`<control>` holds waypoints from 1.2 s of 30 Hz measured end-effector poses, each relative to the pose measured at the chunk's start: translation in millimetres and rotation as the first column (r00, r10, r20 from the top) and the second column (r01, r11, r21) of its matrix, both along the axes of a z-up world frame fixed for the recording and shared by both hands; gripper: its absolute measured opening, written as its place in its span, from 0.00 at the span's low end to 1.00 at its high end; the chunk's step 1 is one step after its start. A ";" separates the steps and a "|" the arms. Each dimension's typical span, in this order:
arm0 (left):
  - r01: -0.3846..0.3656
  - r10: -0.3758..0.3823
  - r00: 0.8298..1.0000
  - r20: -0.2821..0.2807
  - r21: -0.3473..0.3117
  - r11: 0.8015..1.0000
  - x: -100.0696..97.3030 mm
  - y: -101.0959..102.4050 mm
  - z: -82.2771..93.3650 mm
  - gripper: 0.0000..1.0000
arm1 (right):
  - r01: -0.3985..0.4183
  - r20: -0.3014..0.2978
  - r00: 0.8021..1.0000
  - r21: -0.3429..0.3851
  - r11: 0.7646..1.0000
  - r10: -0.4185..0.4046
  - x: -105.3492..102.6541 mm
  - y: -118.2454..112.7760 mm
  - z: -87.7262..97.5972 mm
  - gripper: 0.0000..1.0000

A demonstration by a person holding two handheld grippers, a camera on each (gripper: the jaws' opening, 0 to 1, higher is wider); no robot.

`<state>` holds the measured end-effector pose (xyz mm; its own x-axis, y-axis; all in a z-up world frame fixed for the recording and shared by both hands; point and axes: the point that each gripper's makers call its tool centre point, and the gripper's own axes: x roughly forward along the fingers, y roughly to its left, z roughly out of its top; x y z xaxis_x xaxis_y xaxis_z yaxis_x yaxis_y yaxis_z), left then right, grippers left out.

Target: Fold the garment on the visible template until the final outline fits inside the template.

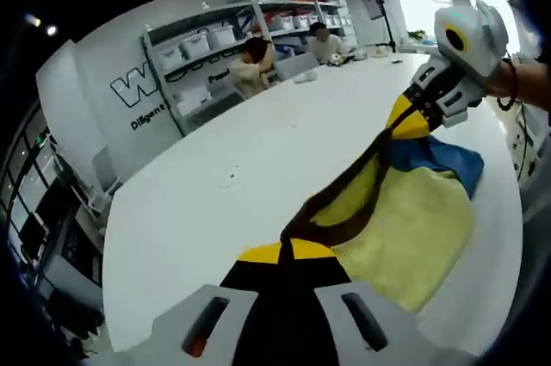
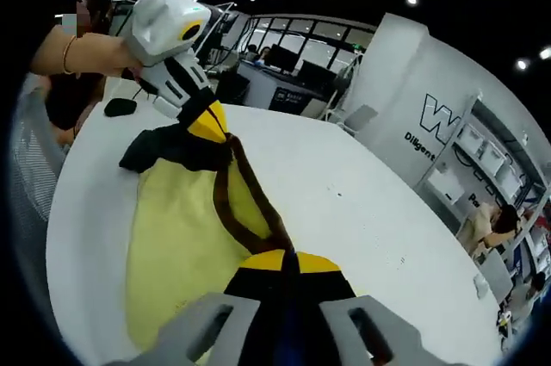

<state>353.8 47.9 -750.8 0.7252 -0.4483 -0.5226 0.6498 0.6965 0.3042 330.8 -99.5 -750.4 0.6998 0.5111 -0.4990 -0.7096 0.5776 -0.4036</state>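
Observation:
A yellow garment (image 1: 405,220) with dark brown trim and a blue part (image 1: 443,158) hangs stretched between both grippers above the white table (image 1: 241,168). My left gripper (image 1: 288,250) is shut on the brown edge at the bottom of the left gripper view. At the upper right of that view, the right gripper (image 1: 409,118) is also shut on the cloth, held by a hand (image 1: 516,82). In the right gripper view my right gripper (image 2: 288,261) pinches the trim, the yellow garment (image 2: 176,228) sags to the left, and the left gripper (image 2: 209,122) grips its far end.
The table (image 2: 362,202) runs long and bare beyond the garment. Two people (image 1: 254,60) sit at its far end near shelves with bins (image 1: 215,39). A small black object (image 2: 120,106) lies by the table edge, and a grey chair (image 2: 26,176) stands beside it.

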 end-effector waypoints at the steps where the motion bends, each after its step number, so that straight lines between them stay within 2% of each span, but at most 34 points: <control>1: -0.001 0.001 1.000 0.003 0.008 1.000 3.9 -0.1 2.3 0.05 | 0.010 0.003 1.000 -0.012 1.000 -0.010 6.1 -1.4 2.8 0.00; 8: -0.048 0.048 0.999 0.018 -0.013 0.999 33.0 -0.8 15.1 0.05 | 0.044 0.003 0.999 -0.036 0.998 -0.044 33.5 -3.8 12.0 0.00; 12: -0.080 0.081 0.997 0.007 -0.017 0.997 48.0 0.8 13.2 0.05 | 0.076 0.001 0.997 0.006 0.997 -0.076 54.3 -3.5 17.2 0.00; 16: -0.136 0.134 0.990 -0.036 -0.058 0.989 67.0 2.3 7.1 0.05 | 0.110 -0.012 0.994 0.039 0.993 -0.110 75.6 -3.8 11.2 0.00; 20: -0.147 0.145 0.988 -0.045 -0.040 0.988 82.3 1.1 -4.7 0.05 | 0.131 -0.014 0.991 0.032 0.991 -0.131 95.9 -3.7 0.9 0.00; 23: -0.154 0.153 0.987 -0.054 -0.014 0.988 95.4 0.6 -18.6 0.05 | 0.143 0.012 0.990 0.011 0.990 -0.143 114.2 -2.6 -9.6 0.00; 25: -0.170 0.169 0.982 -0.082 0.001 0.985 101.6 2.2 -31.3 0.05 | 0.146 0.012 0.989 0.003 0.989 -0.146 124.2 -1.6 -19.5 0.00; 31: -0.189 0.191 0.974 -0.120 0.032 0.982 115.1 3.8 -60.3 0.06 | 0.157 -0.007 0.988 -0.023 0.987 -0.157 142.1 0.1 -49.1 0.00; 33: -0.178 0.187 0.976 -0.113 0.088 0.980 117.8 4.4 -68.4 0.06 | 0.169 -0.032 0.985 -0.022 0.985 -0.170 144.9 -0.1 -58.1 0.00; 36: -0.173 0.184 0.977 -0.104 0.104 0.979 121.6 0.9 -75.4 0.06 | 0.200 -0.046 0.979 -0.024 0.980 -0.200 149.9 -2.9 -67.9 0.00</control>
